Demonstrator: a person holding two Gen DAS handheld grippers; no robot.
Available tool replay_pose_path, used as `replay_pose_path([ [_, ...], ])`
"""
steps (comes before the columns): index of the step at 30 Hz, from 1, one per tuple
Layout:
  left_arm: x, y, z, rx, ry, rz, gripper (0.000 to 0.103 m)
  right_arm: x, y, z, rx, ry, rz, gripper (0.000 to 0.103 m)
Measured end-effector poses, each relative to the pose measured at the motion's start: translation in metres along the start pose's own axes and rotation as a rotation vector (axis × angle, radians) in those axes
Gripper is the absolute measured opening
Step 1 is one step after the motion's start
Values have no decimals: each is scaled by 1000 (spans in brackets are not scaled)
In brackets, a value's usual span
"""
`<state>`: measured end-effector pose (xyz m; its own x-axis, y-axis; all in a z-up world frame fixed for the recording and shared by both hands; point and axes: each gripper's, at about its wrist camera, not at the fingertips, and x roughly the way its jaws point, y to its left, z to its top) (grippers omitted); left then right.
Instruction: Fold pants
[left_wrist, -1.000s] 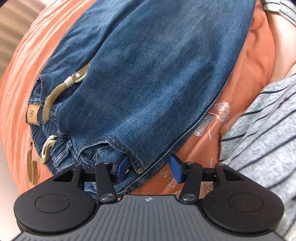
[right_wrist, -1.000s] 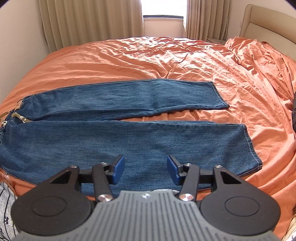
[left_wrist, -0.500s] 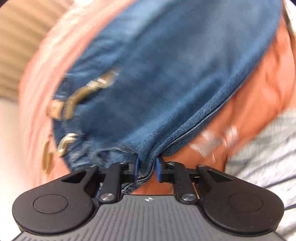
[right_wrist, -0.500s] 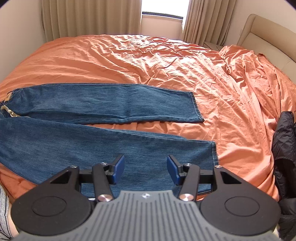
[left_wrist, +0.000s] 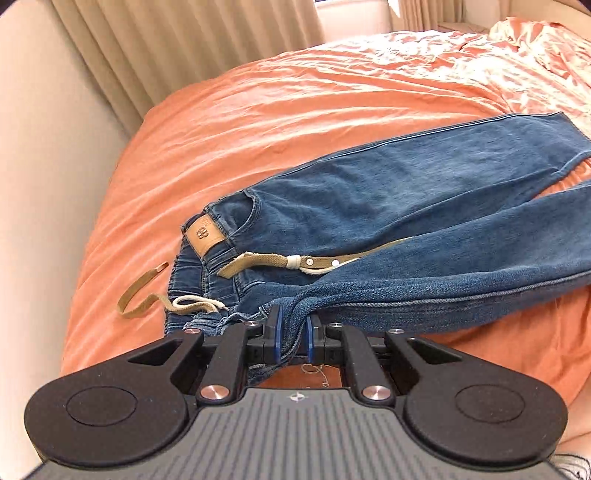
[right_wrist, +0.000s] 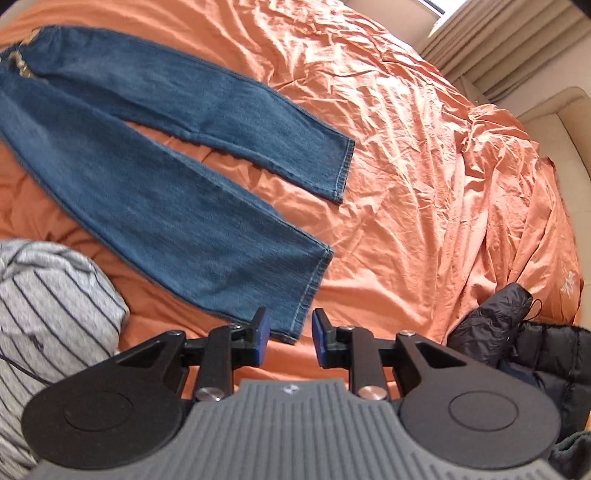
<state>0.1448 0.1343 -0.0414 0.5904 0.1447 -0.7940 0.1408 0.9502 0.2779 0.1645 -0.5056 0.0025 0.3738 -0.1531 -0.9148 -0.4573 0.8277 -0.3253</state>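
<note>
Blue jeans (left_wrist: 388, 206) lie spread on an orange bed, with a tan drawstring belt (left_wrist: 280, 260) and a leather patch at the waistband. My left gripper (left_wrist: 293, 334) is shut on the waistband corner of the near leg and lifts that edge. In the right wrist view both legs (right_wrist: 155, 192) run from upper left to the hems. My right gripper (right_wrist: 289, 338) is open, with its jaws on either side of the near leg's hem corner (right_wrist: 295, 325).
The orange sheet (right_wrist: 424, 166) is wrinkled to the right. A black puffy jacket (right_wrist: 517, 332) lies at the right edge. The person's grey striped shirt (right_wrist: 48, 306) is at the lower left. Curtains (left_wrist: 184, 44) and a wall stand behind the bed.
My left gripper closed on the waistband corner and lifted it, swinging its view up. My right gripper moved right along the near leg down to its hem, staying open.
</note>
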Motion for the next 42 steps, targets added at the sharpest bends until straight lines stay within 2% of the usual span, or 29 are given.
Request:
replay_pose_path([
  [3,1,-1,4,-32,7,15,13,32,8,-9,-116,13,32,24],
  [6,6,2,7,-72,-7,29,13,74,34,-21,-190,-54,76,39],
  [10,4,5,12,-152,-30,42,13,130,72,-34,-304,-91,50,38],
  [14,5,4,13,-186,-28,60,13,156,99,-45,-422,-127,17,38],
  [18,7,3,16,-212,-26,73,13,155,109,-49,-434,-194,-7,36],
  [21,8,3,17,-230,-29,76,13,155,114,-54,-464,-219,-39,15],
  [23,9,4,16,-241,-30,75,13,153,117,-58,-482,-227,-46,13],
  [25,10,7,15,-257,-33,68,13,151,117,-62,-499,-228,-56,1],
  [28,10,9,15,-270,-42,68,13,143,114,-61,-510,-240,-80,0],
  [32,7,11,18,-276,-66,83,13,124,100,-44,-498,-271,-168,0],
  [36,0,16,31,-268,-125,104,12,105,75,-11,-423,-307,-229,0],
  [42,7,24,76,-205,-180,148,10,91,36,51,-399,-368,-338,0],
])
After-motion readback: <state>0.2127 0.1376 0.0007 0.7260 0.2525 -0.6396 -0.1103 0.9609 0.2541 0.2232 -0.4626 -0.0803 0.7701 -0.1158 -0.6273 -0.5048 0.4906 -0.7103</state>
